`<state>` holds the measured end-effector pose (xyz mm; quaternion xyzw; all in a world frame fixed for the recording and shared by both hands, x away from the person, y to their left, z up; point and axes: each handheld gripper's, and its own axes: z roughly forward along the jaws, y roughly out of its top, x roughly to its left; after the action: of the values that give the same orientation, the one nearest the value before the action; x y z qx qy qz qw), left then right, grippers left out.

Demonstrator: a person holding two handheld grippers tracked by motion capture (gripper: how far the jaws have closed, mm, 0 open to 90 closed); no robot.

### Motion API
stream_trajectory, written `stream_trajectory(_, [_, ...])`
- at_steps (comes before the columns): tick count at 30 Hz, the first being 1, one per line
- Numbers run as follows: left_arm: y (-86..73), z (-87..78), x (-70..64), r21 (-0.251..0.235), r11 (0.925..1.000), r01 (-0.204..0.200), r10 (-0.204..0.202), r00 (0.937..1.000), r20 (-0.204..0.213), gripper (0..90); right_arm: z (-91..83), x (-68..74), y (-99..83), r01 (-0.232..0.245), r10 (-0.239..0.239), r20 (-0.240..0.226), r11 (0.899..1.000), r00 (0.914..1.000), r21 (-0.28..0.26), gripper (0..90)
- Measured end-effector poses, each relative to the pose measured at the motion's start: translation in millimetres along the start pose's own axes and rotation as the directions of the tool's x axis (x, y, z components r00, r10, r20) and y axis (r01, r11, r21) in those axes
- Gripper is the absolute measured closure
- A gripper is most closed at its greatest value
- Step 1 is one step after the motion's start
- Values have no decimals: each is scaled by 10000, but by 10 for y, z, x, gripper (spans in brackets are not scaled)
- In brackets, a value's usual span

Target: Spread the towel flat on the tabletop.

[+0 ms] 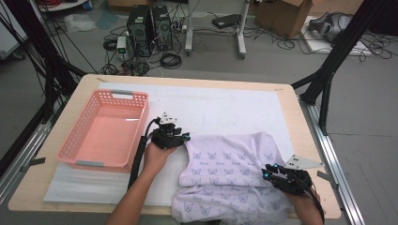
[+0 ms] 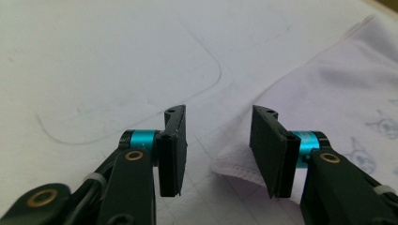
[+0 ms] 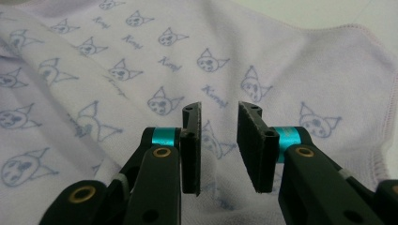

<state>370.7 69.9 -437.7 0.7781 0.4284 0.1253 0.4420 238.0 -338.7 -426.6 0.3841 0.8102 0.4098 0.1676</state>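
High view: shirt [image 1: 234,176] at tabletop's near edge, folding underway; left gripper [image 1: 184,137] and right gripper [image 1: 268,173] both released, next likely pinching the hem.

The high view looks down and forward over the whole table [image 1: 56,187], while both gripper views sit close above the printed cloth [image 1: 230,173], which all three views share.

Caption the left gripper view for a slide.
Left gripper, jaws open, poised at the hemmed corner of a pale printed garment.
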Motion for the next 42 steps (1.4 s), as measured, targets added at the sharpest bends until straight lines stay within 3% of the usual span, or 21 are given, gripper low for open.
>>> stream_trajectory(5, [-36,113,-66,242,9995,-214,206,9993,311,462,3,-33,-16,-71,72,76,9999,9999,-145,693])
stream_trajectory(7, [-54,152,-106,502,9970,-597,581,9977,339,461,2,-40,-20,-58,61,130,9997,9999,-232,693])
stream_trajectory(10, [-72,163,-168,517,9909,-1246,1245,9922,64,446,8,-39,-18,-134,138,167,9995,9998,-277,685])
stream_trajectory(13, [-90,159,-208,536,9786,-1986,1990,9800,-40,464,18,-40,-13,-94,100,210,9994,9997,-320,681])
stream_trajectory(15, [-109,150,-242,437,9764,-2117,2115,9773,93,555,24,-34,-8,-160,167,230,9995,9996,-290,683])
stream_trajectory(18, [-104,147,-288,513,9704,-2359,2326,9705,630,812,40,-38,1,-131,139,245,9994,9996,-315,682])
stream_trajectory(19, [-90,148,-297,604,9683,-2425,2392,9693,574,844,46,-37,5,-164,171,245,9994,9996,-294,682])
stream_trajectory(20, [-72,153,-288,681,9719,-2252,2214,9733,599,846,55,-37,11,-147,154,227,9994,9996,-313,683])
stream_trajectory(21, [-54,154,-272,710,9731,-2193,2172,9754,366,849,62,-38,17,-116,124,226,9994,9997,-322,683])
stream_trajectory(23, [-6,139,-206,534,9799,-1923,1944,9802,-367,849,77,-36,28,-128,134,212,9995,9997,-304,684])
stream_trajectory(25, [50,108,-130,85,9851,-1717,1712,9754,-1385,849,95,-38,40,-143,148,197,9995,9997,-277,684])
stream_trajectory(26, [86,97,-90,67,9863,-1647,1628,9673,-1947,849,107,-45,47,-155,160,198,9995,9997,-257,684])
stream_trajectory(27, [118,81,-39,-51,9878,-1558,1502,9602,-2355,848,125,-58,56,-144,150,211,9995,9997,-284,684])
stream_trajectory(28, [143,71,14,-230,9910,-1319,1217,9594,-2546,848,143,-69,67,-202,207,211,9994,9996,-264,683])
stream_trajectory(29, [163,66,55,-292,9932,-1129,1013,9592,-2641,846,164,-82,80,-222,229,252,9994,9994,-283,682])
stream_trajectory(31, [162,81,87,-412,9930,-1110,970,9620,-2552,828,218,-115,119,-346,354,277,9989,9990,-301,667])
stream_trajectory(32, [157,83,85,-249,9928,-1173,1069,9598,-2597,785,248,-135,146,-386,396,335,9988,9987,-294,655])
stream_trajectory(34, [153,75,90,-307,9962,-815,712,9649,-2528,623,325,-205,211,-593,606,441,9978,9972,-299,631])
stream_trajectory(36, [158,43,93,-448,9967,-675,542,9668,-2497,540,417,-298,282,-882,896,735,9959,9933,-221,606])
stream_trajectory(40, [163,-24,99,-689,9962,-526,356,9730,-2281,498,639,-547,419,-1516,1446,1795,9881,9731,257,518])
stream_trajectory(42, [155,-51,118,-663,9969,-427,279,9775,-2092,494,743,-665,476,-1608,1491,2023,9861,9679,425,494])
